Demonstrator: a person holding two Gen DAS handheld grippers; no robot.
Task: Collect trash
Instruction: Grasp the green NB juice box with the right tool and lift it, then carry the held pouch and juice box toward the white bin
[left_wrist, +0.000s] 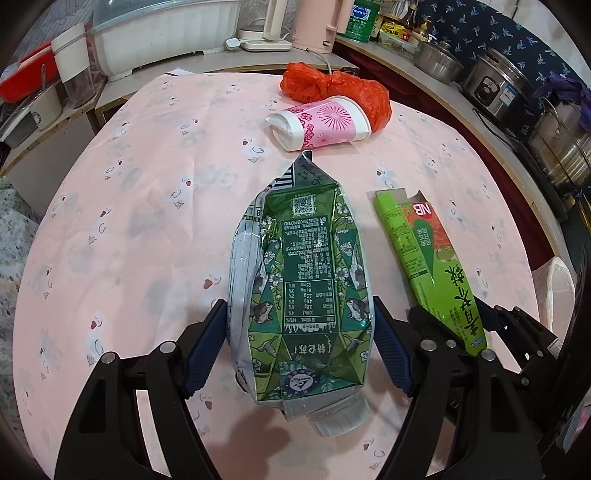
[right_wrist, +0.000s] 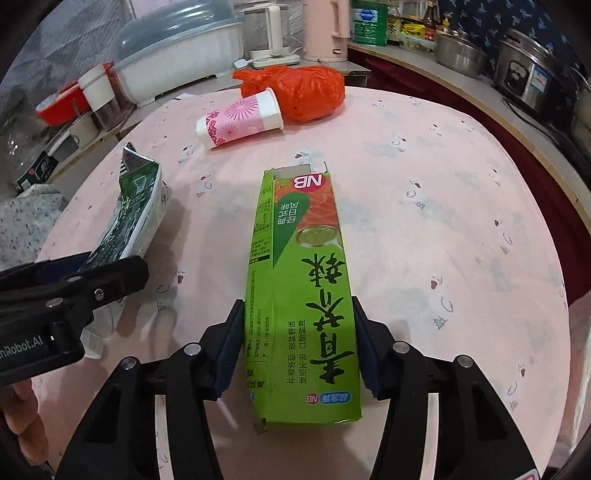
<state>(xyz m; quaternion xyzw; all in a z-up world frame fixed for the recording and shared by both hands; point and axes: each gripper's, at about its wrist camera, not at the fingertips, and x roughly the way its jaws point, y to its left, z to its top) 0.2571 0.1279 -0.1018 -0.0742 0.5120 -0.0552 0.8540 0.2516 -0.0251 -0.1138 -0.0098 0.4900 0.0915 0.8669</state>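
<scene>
On pink cloth (left_wrist: 147, 221), left tongs (left_wrist: 299, 343) clamping crumpled foil carton (left_wrist: 306, 277), right tongs (right_wrist: 299, 347) gripping flat green box (right_wrist: 299, 295)

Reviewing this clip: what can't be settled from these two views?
- Bin or bag for the trash: none shows in either view.
- Paper cup contents: it lies on its side, mouth turned toward the orange bag.
- Carton underside: it faces away in the left view.
- Green box contents: only its top face shows.
- Left tool and right tool: contact unclear.

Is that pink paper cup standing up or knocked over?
Knocked over. The pink paper cup lies on its side on the table, rim against the orange bag.
</scene>
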